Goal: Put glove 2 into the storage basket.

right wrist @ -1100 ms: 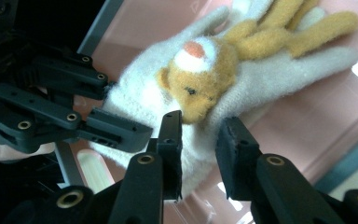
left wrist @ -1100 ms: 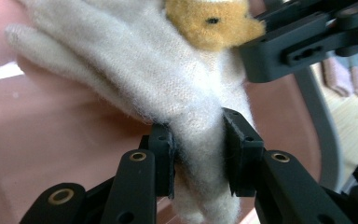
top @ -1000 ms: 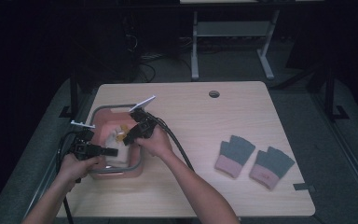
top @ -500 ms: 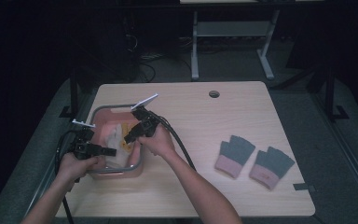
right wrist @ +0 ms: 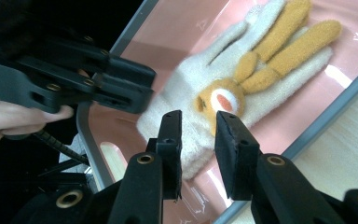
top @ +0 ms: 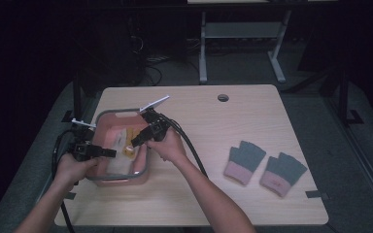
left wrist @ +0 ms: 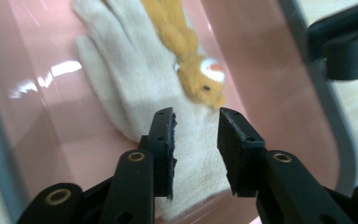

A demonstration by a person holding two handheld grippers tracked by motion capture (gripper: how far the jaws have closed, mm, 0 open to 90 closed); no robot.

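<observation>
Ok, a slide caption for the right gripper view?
Right tool poised over a cream glove lying in the pink tray.

1. Left gripper (top: pixel 110 153): black, with a white tag at its 12 o'clock end and a black cable.
2. Right gripper (top: pixel 135 142): black, brass-coloured screws at the jaw joints, thick black cable trailing toward 5 o'clock.
3. Forearms bare, no sleeves.

Cream glove (left wrist: pixel 135 98) (orange bunny), pink tub (left wrist: pixel 270 60), jaws above it.
</observation>
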